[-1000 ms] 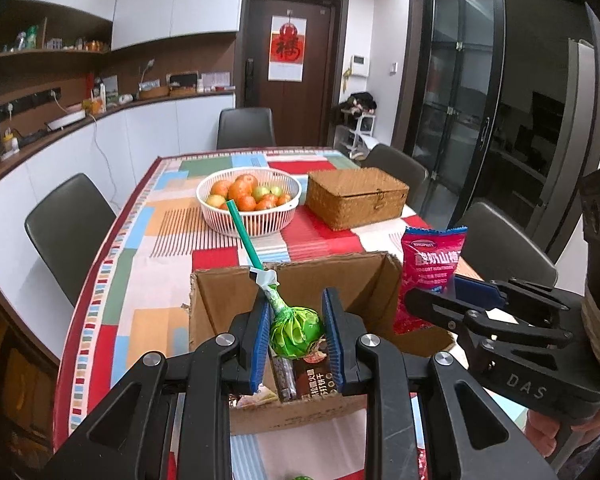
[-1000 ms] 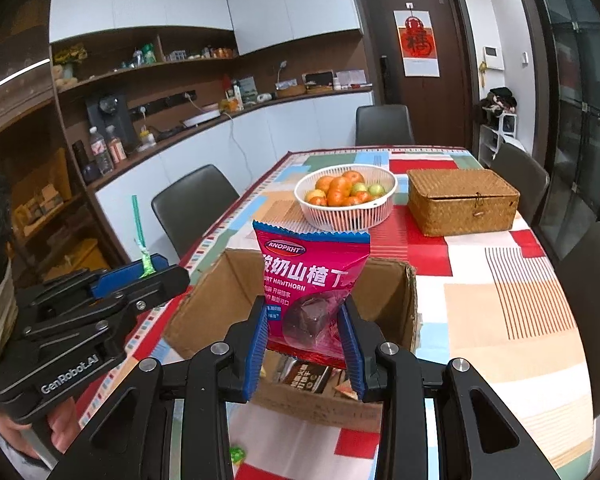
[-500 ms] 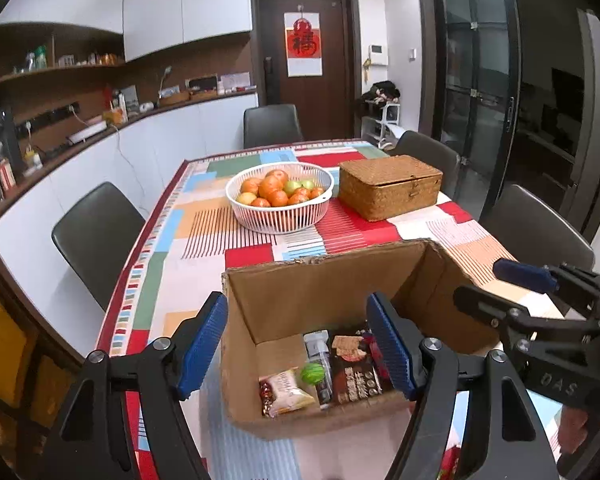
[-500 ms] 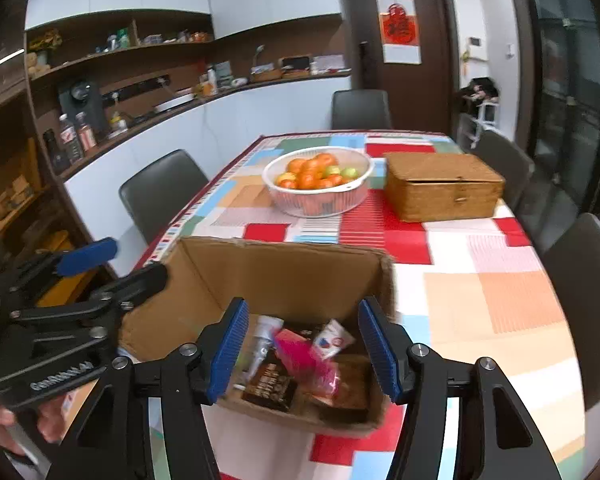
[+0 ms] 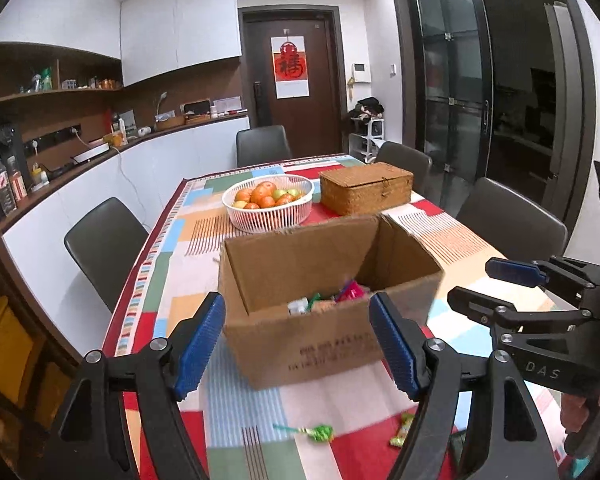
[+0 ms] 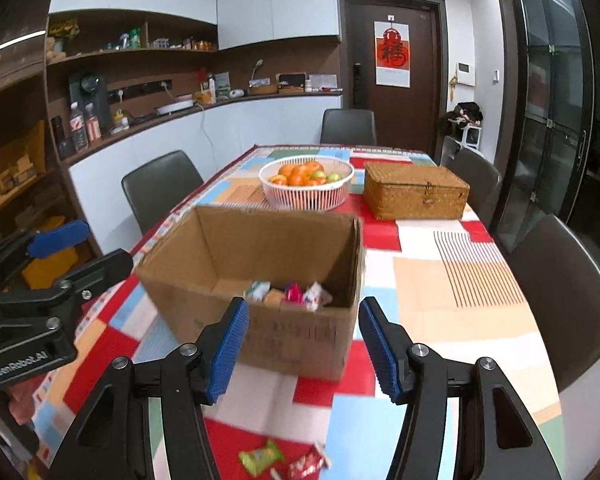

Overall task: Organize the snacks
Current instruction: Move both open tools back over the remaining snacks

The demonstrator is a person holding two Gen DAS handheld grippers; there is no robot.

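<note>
Both your tools are empty at this inspection. The left gripper (image 5: 298,344) has its jaws apart, having just been opening, with nothing between the blue pads; the cardboard box (image 5: 324,300) merely shows through the gap beyond them. The right gripper (image 6: 302,346) has likewise just been opening and stands apart, holding nothing. The box sits at twelve o'clock from both tools, on the patchwork tablecloth (image 6: 460,280), with several wrapped snacks (image 6: 288,294) lying low at its bottom. In my judgement you are between picks: one delivery is finished and the next fetch has not begun. Loose items remain on the cloth on your side of the box: in the left view a green lollipop (image 5: 320,433) lies at six o'clock from the box, and a small green-and-yellow candy (image 5: 402,432) at about five o'clock; in the right view a green packet (image 6: 260,457) and a red-and-white wrapper (image 6: 308,465) lie at six o'clock, below the pads. The next move calls for lowering a tool over one of these, straddling it with the pads, then closing. The items are small and flat, so expect a low, careful approach. The fruit basket (image 5: 268,204) and wicker box (image 5: 366,188) beyond need no attention.
</note>
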